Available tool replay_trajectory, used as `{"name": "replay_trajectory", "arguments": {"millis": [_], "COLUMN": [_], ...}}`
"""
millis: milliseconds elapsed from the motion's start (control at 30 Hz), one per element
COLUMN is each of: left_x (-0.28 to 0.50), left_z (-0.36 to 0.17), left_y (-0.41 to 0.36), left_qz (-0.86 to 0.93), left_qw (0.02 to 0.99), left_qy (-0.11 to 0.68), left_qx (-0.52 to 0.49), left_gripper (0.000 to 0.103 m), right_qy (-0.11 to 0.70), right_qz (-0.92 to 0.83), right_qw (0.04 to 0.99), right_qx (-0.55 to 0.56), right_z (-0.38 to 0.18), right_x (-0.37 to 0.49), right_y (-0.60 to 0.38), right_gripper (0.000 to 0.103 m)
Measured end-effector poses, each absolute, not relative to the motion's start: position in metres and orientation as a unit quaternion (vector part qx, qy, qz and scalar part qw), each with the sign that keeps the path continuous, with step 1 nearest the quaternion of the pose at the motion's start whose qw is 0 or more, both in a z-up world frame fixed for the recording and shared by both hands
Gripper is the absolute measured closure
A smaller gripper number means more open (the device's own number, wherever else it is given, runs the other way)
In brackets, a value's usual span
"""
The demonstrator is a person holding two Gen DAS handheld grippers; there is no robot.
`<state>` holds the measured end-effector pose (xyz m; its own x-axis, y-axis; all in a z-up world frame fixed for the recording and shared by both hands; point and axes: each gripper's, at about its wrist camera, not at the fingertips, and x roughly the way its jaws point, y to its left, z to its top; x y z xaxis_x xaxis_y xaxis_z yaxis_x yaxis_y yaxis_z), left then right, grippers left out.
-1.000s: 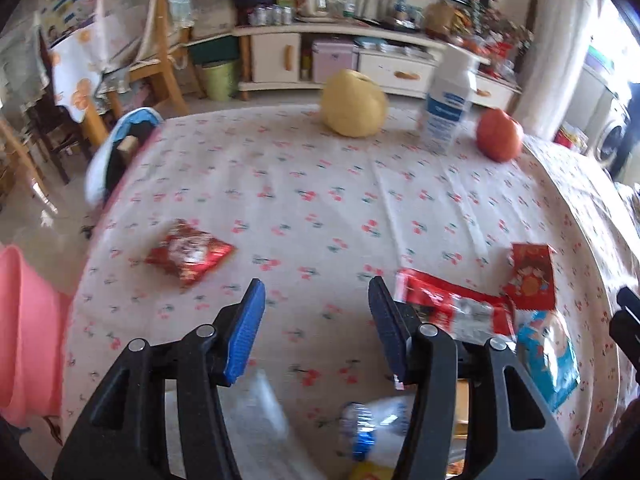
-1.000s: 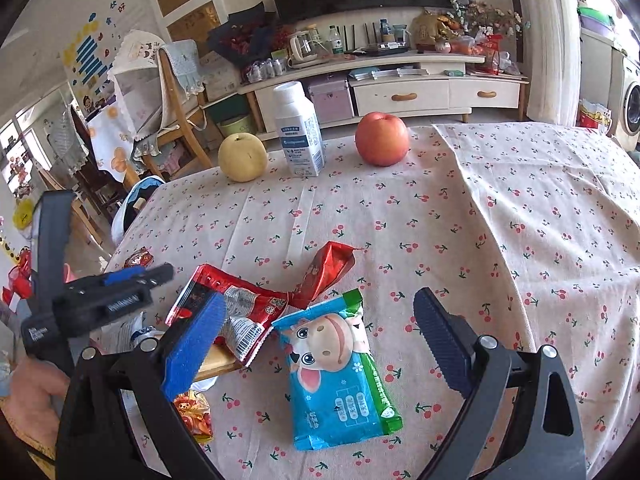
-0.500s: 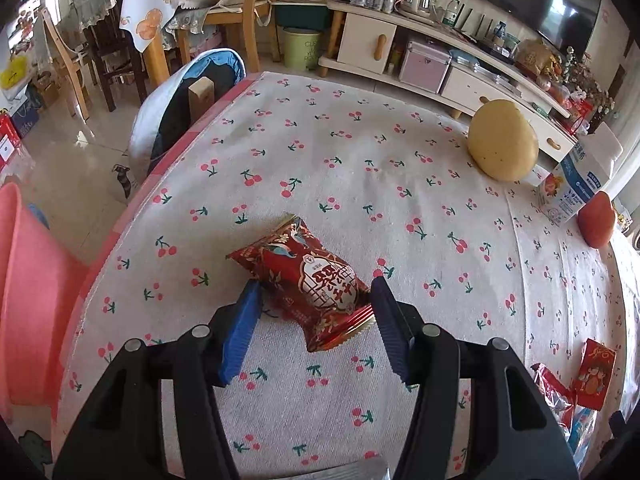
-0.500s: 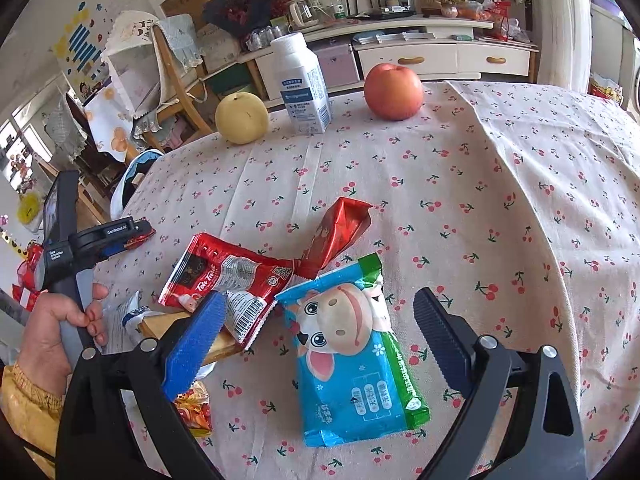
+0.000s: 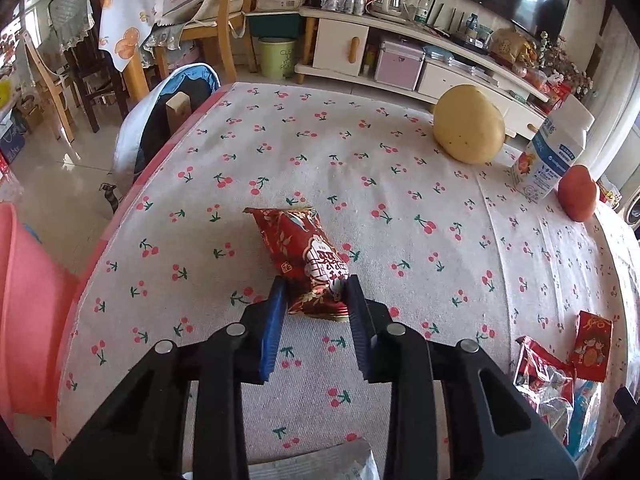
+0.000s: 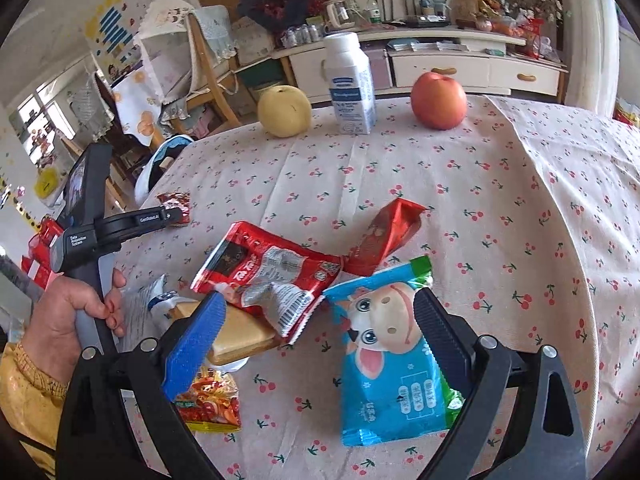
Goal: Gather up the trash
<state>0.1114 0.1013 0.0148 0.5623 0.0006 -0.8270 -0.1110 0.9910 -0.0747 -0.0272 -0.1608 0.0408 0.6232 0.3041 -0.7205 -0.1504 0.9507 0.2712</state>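
A small red snack packet [image 5: 300, 248] lies on the cherry-print tablecloth [image 5: 400, 208] near the table's left edge. My left gripper [image 5: 316, 286] is shut on the packet's near end, both blue pads pressing its crimped seam. In the right wrist view a hand holds that left gripper [image 6: 172, 216] at the packet [image 6: 176, 204]. My right gripper [image 6: 320, 300] stands open just above a heap of wrappers. A blue cartoon-cow pack [image 6: 392, 360] lies by its right finger and a red-and-silver torn bag [image 6: 272, 268] by its left. A folded red wrapper [image 6: 388, 232] lies behind them.
A yellow pear [image 5: 468, 128], a white-and-blue milk carton [image 5: 552, 152] and a red apple [image 5: 578, 192] stand along the table's far side. A pink bin [image 5: 24, 312] sits beside the left table edge. A tan biscuit [image 6: 236, 336] and an orange packet [image 6: 208, 400] lie under my right gripper's left finger.
My left gripper swung left from the wrapper heap to the red packet, and its jaws closed on the packet's near end. My right gripper sank closer to the blue pack, still open.
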Motion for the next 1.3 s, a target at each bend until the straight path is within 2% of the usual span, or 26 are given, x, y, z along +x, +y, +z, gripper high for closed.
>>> {"name": "replay_trajectory", "arguments": {"millis": [133,333,367,400,433,533,567,633,733,867,900,967,1133,1167,1233,1300], "left_x": [0.096,0.071,0.068,0.065,0.063,0.061,0.061,0.061,0.065,0.074,0.078,0.082,0.091,0.092,0.094,0.094], "left_z": [0.019,0.023,0.023,0.023,0.022,0.022,0.020,0.017,0.012,0.010,0.009,0.009,0.009,0.008,0.008,0.007], "left_y": [0.101,0.099,0.099,0.100,0.102,0.103,0.102,0.099,0.099,0.102,0.104,0.105,0.098,0.097,0.092,0.088], "left_qz": [0.017,-0.008,-0.011,-0.015,-0.020,-0.032,-0.036,-0.035,-0.039,-0.043,-0.041,-0.040,-0.038,-0.039,-0.038,-0.030], "left_qw": [0.884,0.881,0.881,0.880,0.879,0.877,0.878,0.878,0.876,0.874,0.874,0.874,0.877,0.877,0.878,0.880], "left_qy": [0.464,0.466,0.467,0.468,0.469,0.470,0.470,0.472,0.476,0.479,0.479,0.478,0.474,0.474,0.474,0.473], "left_qx": [-0.061,-0.073,-0.075,-0.078,-0.082,-0.089,-0.084,-0.072,-0.066,-0.068,-0.071,-0.075,-0.066,-0.063,-0.050,-0.039], "left_gripper": [0.077,0.077,0.077,0.077,0.077,0.075,0.073,0.057,0.044,0.038,0.036,0.035,0.035,0.035,0.039,0.046], "right_qy": [0.400,0.397,0.399,0.404,0.407,0.413,0.415,0.419,0.414,0.412,0.412,0.411,0.400,0.397,0.401,0.406], "right_qz": [0.160,0.202,0.205,0.207,0.207,0.206,0.206,0.210,0.213,0.219,0.219,0.217,0.209,0.207,0.201,0.194], "right_qw": [0.901,0.895,0.893,0.891,0.890,0.887,0.886,0.883,0.885,0.884,0.884,0.885,0.893,0.894,0.894,0.893], "right_qx": [0.052,0.017,0.013,0.010,0.008,0.011,0.012,0.011,0.003,0.004,0.003,0.003,0.000,-0.001,-0.002,-0.002], "right_z": [0.045,0.042,0.039,0.037,0.035,0.029,0.027,0.025,0.024,0.022,0.021,0.019,0.020,0.020,0.019,0.017], "right_x": [-0.035,-0.040,-0.039,-0.037,-0.036,-0.033,-0.032,-0.030,-0.030,-0.024,-0.024,-0.022,-0.022,-0.022,-0.021,-0.019], "right_y": [-0.139,-0.116,-0.114,-0.112,-0.110,-0.109,-0.108,-0.106,-0.103,-0.100,-0.099,-0.098,-0.096,-0.096,-0.096,-0.097], "right_gripper": [0.009,0.010,0.013,0.023,0.028,0.032,0.034,0.041,0.042,0.042,0.039,0.032,0.032,0.035,0.055,0.064]}}
